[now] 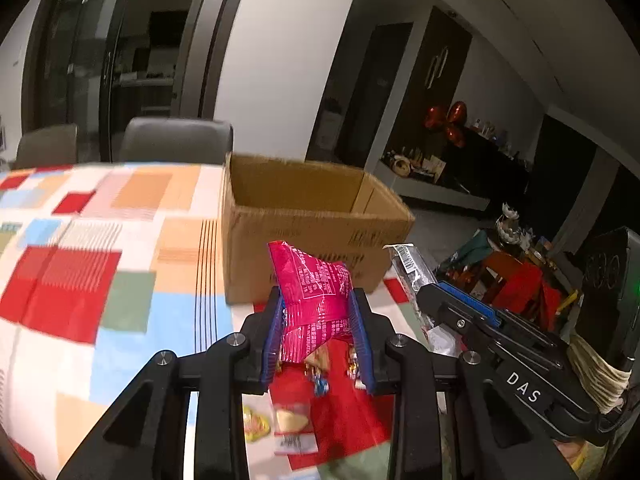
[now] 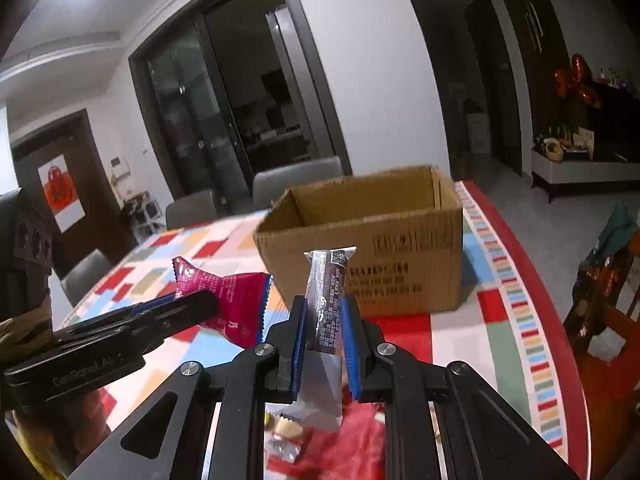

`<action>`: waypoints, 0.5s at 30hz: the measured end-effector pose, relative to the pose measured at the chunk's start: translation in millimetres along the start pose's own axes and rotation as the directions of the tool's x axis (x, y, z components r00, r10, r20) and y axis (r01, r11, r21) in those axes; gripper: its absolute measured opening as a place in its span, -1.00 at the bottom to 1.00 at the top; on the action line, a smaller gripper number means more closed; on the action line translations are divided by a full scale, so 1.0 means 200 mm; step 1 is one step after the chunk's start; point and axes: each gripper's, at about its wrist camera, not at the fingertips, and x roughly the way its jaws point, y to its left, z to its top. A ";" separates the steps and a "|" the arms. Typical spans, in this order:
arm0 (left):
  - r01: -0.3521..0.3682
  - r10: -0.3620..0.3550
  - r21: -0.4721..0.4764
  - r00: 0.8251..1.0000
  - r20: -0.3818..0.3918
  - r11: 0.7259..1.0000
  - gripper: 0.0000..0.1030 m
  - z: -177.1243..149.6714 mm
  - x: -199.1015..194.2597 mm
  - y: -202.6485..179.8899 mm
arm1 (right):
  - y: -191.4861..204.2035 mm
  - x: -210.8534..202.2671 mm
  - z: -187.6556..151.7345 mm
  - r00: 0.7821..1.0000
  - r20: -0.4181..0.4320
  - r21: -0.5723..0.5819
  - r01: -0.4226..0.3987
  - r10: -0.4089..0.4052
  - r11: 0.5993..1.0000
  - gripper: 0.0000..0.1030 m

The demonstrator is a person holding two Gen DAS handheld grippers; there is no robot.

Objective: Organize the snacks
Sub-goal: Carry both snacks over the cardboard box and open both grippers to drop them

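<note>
The left tool (image 1: 318,320) pinches a pink snack bag (image 1: 314,292) at its crumpled middle; the right tool (image 2: 324,340) grips a dark wrapped bar (image 2: 326,300) low down. Both are held above the desk (image 1: 100,240) before the open box (image 1: 312,216), and look light, soft and slippery.

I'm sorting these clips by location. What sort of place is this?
Most likely a home dining room. A table with a patchwork tablecloth holds a cardboard box, grey chairs stand behind it, and a sideboard with red balloons lines the far wall.
</note>
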 end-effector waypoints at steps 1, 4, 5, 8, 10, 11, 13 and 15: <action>-0.002 0.001 0.004 1.000 0.007 1.000 -0.38 0.01 0.00 0.00 | 0.00 0.00 0.01 1.000 0.006 0.000 -0.002 0.002 1.000 -0.64; -0.005 0.005 0.009 1.000 0.025 1.000 -0.38 0.08 0.02 0.00 | -0.02 0.02 0.08 1.000 0.030 0.006 -0.002 0.002 1.000 -0.64; -0.005 0.004 0.011 1.000 0.029 1.000 -0.39 0.10 0.03 0.01 | -0.03 0.02 0.10 0.999 0.035 0.008 -0.002 0.002 1.000 -0.64; -0.009 0.009 0.018 0.999 0.041 1.000 -0.39 0.16 0.07 0.01 | -0.05 0.06 0.17 0.999 0.040 0.013 -0.001 0.000 1.000 -0.64; -0.004 0.003 0.023 0.999 0.042 1.000 -0.39 0.19 0.08 0.01 | -0.07 0.10 0.22 0.999 0.038 0.022 -0.005 0.004 1.000 -0.64; -0.007 0.005 0.028 0.999 0.045 1.000 -0.39 0.23 0.10 0.01 | -0.07 0.11 0.24 0.999 0.039 0.024 -0.005 0.004 1.000 -0.64; -0.005 0.003 0.034 0.999 0.052 0.999 -0.39 0.27 0.12 0.02 | -0.08 0.14 0.29 0.999 0.040 0.024 -0.005 0.004 1.000 -0.64; -0.009 0.007 0.039 0.998 0.055 0.999 -0.39 0.32 0.15 0.02 | -0.09 0.17 0.34 0.999 0.041 0.015 -0.003 0.003 1.000 -0.64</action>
